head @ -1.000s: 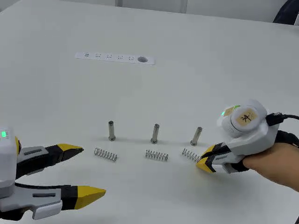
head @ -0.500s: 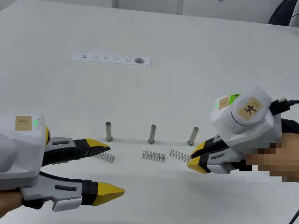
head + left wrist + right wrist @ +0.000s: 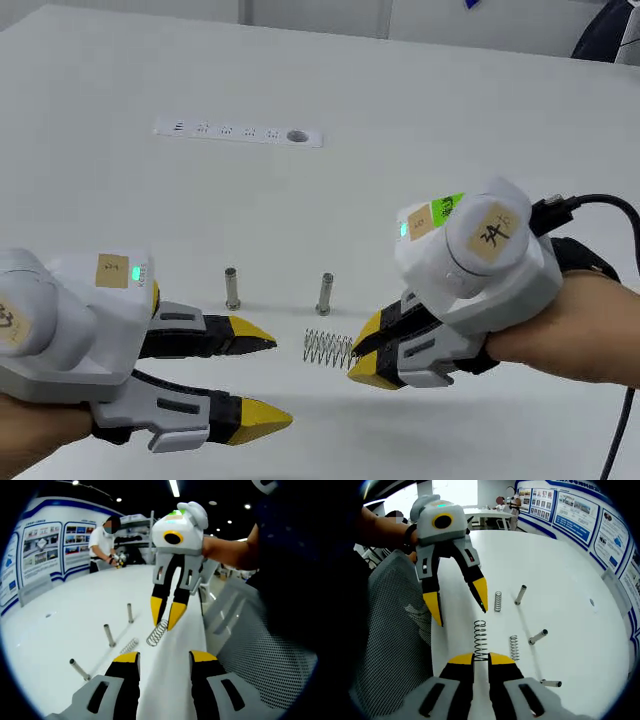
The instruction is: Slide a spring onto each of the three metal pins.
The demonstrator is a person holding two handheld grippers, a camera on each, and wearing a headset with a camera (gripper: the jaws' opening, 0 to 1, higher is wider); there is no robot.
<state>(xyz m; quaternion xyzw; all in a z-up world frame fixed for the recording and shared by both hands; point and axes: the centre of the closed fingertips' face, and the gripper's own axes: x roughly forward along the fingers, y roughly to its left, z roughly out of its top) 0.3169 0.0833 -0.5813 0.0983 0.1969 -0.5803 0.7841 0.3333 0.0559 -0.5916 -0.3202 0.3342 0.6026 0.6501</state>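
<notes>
The right gripper [image 3: 354, 364] pinches a spring [image 3: 325, 347] by its end at lower centre, the left gripper [image 3: 277, 381] spread wide at lower left; next, I'd guess, its free end must meet a bare pin [image 3: 325, 293].

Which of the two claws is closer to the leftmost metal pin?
Left. The left gripper hangs open just in front of the leftmost pin, slightly to its right; the right gripper, shut on a spring, is farther right, past the middle pin.
</notes>
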